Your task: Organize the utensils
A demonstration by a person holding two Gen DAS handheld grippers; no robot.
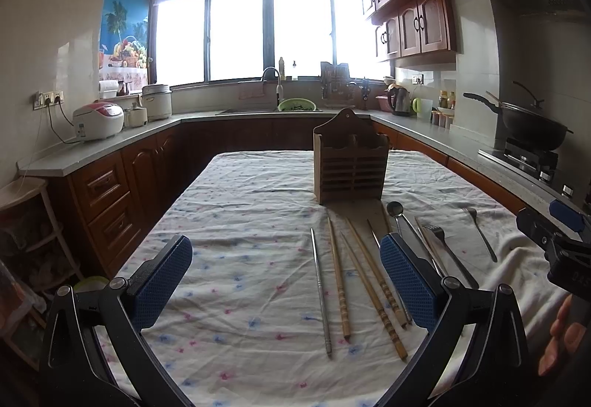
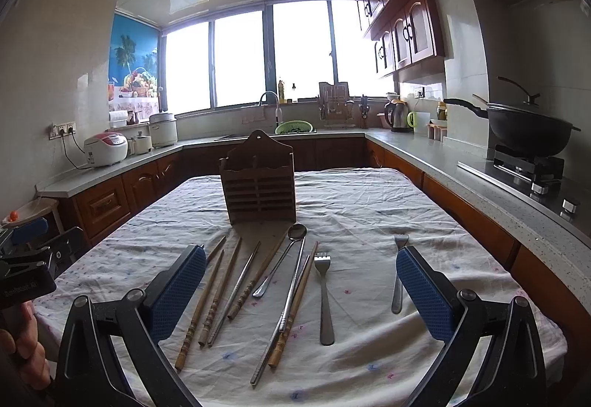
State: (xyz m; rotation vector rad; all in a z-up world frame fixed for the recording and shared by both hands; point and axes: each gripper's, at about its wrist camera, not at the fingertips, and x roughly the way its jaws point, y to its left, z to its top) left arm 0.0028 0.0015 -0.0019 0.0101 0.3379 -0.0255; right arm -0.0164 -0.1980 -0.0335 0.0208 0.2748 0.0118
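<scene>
A brown wooden utensil holder [image 1: 350, 158] [image 2: 259, 180] stands upright on the floral tablecloth [image 1: 240, 259] [image 2: 369, 222]. In front of it lie several wooden chopsticks [image 1: 338, 277] [image 2: 216, 296], metal chopsticks [image 1: 320, 292] [image 2: 236, 292], a metal spoon [image 1: 395, 209] [image 2: 282, 259] and two forks [image 1: 480, 233] [image 2: 324, 292]. My left gripper [image 1: 286, 277] hovers open above the chopsticks, holding nothing. My right gripper [image 2: 301, 290] hovers open over the spoon and the nearer fork, also holding nothing. The second fork [image 2: 398, 270] is partly hidden behind the right finger.
The table stands inside a U-shaped kitchen counter [image 1: 147, 133]. A rice cooker [image 1: 98, 120] sits on its left side, a sink [image 2: 291, 128] at the back, a wok [image 2: 524, 126] on the stove at right. The person's fingers [image 1: 561, 337] show at the frame's edge.
</scene>
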